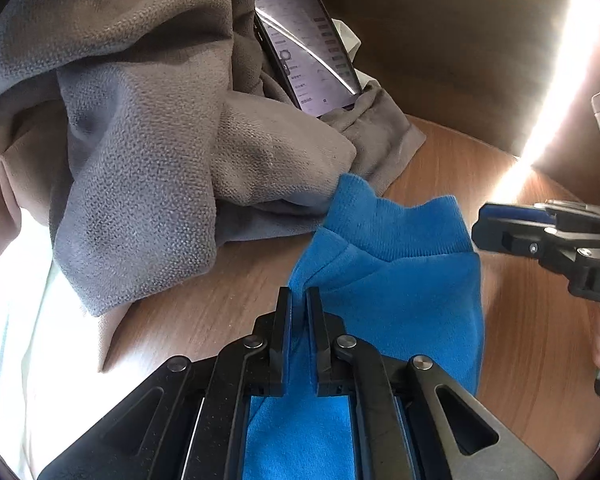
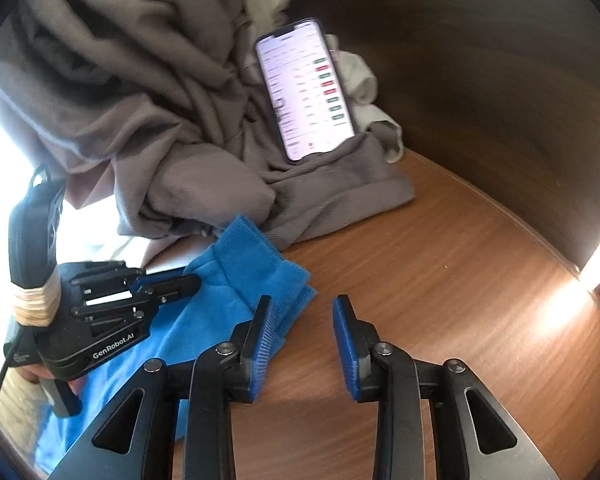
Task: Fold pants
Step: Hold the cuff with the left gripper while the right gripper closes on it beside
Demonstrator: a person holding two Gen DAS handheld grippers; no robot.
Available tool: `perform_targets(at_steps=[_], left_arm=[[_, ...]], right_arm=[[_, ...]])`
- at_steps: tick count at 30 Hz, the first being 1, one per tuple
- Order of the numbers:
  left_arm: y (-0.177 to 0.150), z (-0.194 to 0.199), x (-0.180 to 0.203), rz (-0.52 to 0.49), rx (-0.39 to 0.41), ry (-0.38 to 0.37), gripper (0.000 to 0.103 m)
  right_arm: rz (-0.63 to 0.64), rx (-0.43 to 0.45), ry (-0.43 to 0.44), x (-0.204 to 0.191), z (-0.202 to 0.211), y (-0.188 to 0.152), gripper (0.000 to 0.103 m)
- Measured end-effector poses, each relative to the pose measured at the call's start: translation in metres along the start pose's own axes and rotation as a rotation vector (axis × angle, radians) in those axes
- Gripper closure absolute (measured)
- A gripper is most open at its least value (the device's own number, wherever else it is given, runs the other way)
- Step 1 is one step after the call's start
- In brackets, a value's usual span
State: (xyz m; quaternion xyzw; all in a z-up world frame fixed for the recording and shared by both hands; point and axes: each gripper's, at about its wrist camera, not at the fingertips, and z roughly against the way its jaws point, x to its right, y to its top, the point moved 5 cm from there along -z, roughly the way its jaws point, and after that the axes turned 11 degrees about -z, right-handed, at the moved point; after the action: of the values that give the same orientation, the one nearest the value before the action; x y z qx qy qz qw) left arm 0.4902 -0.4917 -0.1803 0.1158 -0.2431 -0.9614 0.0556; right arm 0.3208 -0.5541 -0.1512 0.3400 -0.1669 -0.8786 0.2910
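While my left gripper (image 1: 299, 300) pinches a fold of the blue pants (image 1: 400, 280), its jaws pressed together on the cloth near the ribbed cuff, my right gripper (image 2: 303, 316) hangs with its jaws spread and nothing between them, only bare wooden table (image 2: 460, 280) beneath. The pants lie on the table in front of me, cuff end (image 2: 256, 248) pointing away toward the heap of grey clothes (image 2: 148, 100), and the leg runs back toward me and off the lower left of the right wrist view, so its long axis goes roughly near-to-far with a lean to the left. What the next move turns on, as I judge it, is that the free edge of the cuff sits just to the left of my right gripper's left pad (image 2: 260, 340), touching or nearly so, while the open gap is over wood to the right of the cloth. The right hand is therefore the one to bring in: it needs to shift leftward so the pads straddle the cuff edge opposite the left grip. The left hand already has its side. As for holders, I see no basket or bin; the only thing propped in anything is a lit phone (image 2: 308, 88), which leans upright against the grey heap with its lower end tucked into a grey fold.
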Motion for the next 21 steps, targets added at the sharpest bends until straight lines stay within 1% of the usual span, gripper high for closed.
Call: perform_targets(at_steps=[3, 5, 6, 8, 9, 10, 16, 21], left_arm=[[-0.002, -0.002, 0.002, -0.018, -0.007, 0.011, 0.091], [-0.002, -0.001, 0.003, -0.012, -0.003, 0.006, 0.091], [-0.001, 0.001, 0.002, -0.006, 0.001, 0.003, 0.089], [0.001, 0.006, -0.002, 0.004, 0.021, 0.003, 0.082], [0.003, 0.01, -0.005, 0.011, 0.032, 0.001, 0.076], [0.005, 0.013, -0.007, 0.017, 0.042, -0.006, 0.074], [0.023, 0.007, -0.009, 0.053, 0.066, -0.12, 0.074], [0.036, -0.007, -0.004, 0.049, 0.06, -0.136, 0.074]], right_arm=[[-0.067, -0.038, 0.052, 0.004, -0.007, -0.002, 0.071], [-0.105, -0.039, 0.075, 0.006, -0.011, -0.001, 0.071], [-0.124, -0.036, 0.075, 0.008, -0.013, 0.001, 0.071], [-0.145, -0.046, 0.084, 0.011, -0.015, 0.002, 0.071], [-0.15, -0.053, 0.084, 0.012, -0.017, 0.002, 0.071], [-0.157, -0.056, 0.087, 0.013, -0.019, 0.002, 0.071], [-0.158, -0.052, 0.09, 0.013, -0.025, 0.004, 0.071], [-0.16, -0.056, 0.095, 0.009, -0.032, 0.006, 0.071]])
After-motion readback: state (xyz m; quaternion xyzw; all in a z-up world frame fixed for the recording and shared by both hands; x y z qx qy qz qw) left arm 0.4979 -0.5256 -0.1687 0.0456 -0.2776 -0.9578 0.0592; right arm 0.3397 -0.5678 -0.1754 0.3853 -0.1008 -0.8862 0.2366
